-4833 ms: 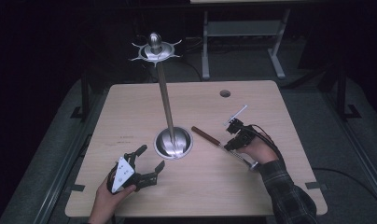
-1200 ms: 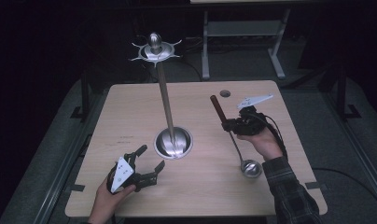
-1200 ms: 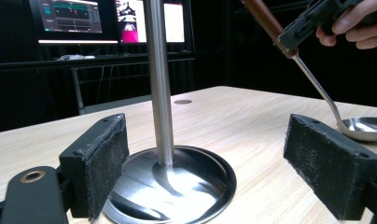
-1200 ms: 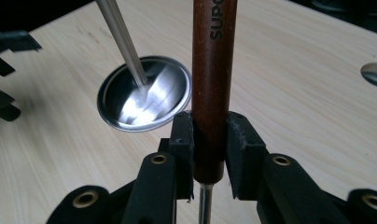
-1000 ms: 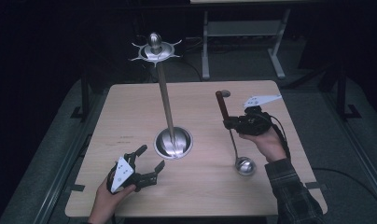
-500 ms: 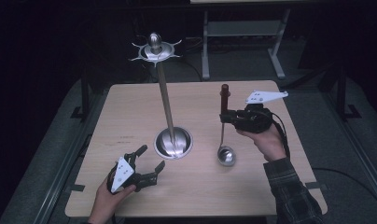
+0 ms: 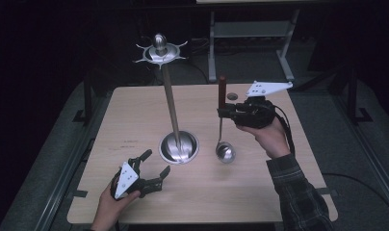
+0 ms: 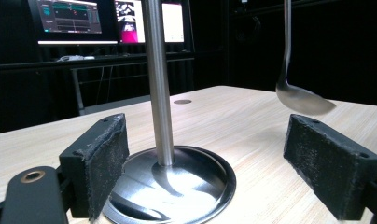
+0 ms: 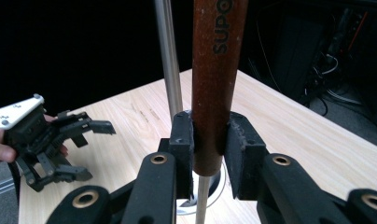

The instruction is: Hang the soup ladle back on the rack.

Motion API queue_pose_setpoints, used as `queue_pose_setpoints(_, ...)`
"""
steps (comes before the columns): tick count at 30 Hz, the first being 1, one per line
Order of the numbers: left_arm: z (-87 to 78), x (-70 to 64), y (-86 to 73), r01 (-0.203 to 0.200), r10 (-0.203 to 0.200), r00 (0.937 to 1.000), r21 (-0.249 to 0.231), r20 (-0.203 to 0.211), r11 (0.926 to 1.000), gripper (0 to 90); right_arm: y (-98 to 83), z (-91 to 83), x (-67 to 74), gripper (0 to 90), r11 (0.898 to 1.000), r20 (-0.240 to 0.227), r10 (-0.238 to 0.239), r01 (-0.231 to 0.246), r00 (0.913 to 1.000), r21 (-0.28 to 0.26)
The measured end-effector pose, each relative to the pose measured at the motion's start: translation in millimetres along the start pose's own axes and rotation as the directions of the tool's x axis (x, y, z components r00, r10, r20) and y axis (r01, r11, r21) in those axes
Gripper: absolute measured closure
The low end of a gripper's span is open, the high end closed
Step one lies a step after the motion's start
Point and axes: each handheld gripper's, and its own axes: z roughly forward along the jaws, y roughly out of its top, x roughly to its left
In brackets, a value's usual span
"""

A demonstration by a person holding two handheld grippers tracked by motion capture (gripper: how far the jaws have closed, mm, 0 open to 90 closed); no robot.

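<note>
A metal ladle (image 7: 225, 152) with a brown wooden handle (image 7: 222, 92) hangs upright above the table, bowl down. My right gripper (image 7: 223, 113) is shut on that handle (image 9: 214, 74), pads pressing both sides, right of the stand. A steel stand rises from a round base (image 7: 179, 147) at the table's middle, its pole (image 7: 169, 98) topped by a hooked ring (image 7: 160, 52). My left gripper (image 7: 156, 168) rests open near the table's front left, jaws wide and empty, pointed at the base (image 8: 177, 186). The ladle's bowl (image 8: 301, 99) hangs beyond its right pad.
The wooden table (image 7: 135, 110) has a small round hole (image 7: 232, 96) near its far right. A metal shelf frame (image 7: 250, 33) stands behind the table. Monitors (image 8: 107, 21) glow in the dark background. Dark floor surrounds the table.
My right gripper lifted the ladle off the table, swung it upright and carried it left and up toward the stand. The left gripper stayed put.
</note>
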Motion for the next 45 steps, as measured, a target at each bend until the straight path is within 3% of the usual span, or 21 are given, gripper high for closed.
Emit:
queue_pose_setpoints(13, 0.1, -0.6, 0.2, 0.015, -0.015, 0.9999, 0.0, -0.003, 0.9999, 13.3, 39.7, 3.6, 12.9, 73.5, 0.998, -0.052, -0.05, 0.048, 0.9974, -0.036)
queue_pose_setpoints(15, -1.1, 0.6, 0.4, -0.007, 0.007, 1.0, 0.015, -0.001, 0.9999, 13.3, 45.5, 5.4, 14.1, 73.5, 0.998, -0.056, -0.058, 0.056, 0.9967, -0.034)
queue_pose_setpoints(20, -1.0, 0.8, 0.4, -0.005, 0.005, 1.0, 0.016, -0.001, 0.9999, 13.3, 57.5, 9.8, 15.8, 73.5, 0.997, -0.067, -0.07, 0.069, 0.9953, -0.027)
queue_pose_setpoints(45, -0.7, -0.1, 0.3, -0.004, 0.004, 1.0, 0.005, 0.003, 1.0, 13.3, 83.2, 34.7, 19.1, 73.5, 0.996, -0.089, -0.092, 0.092, 0.9917, -0.013)
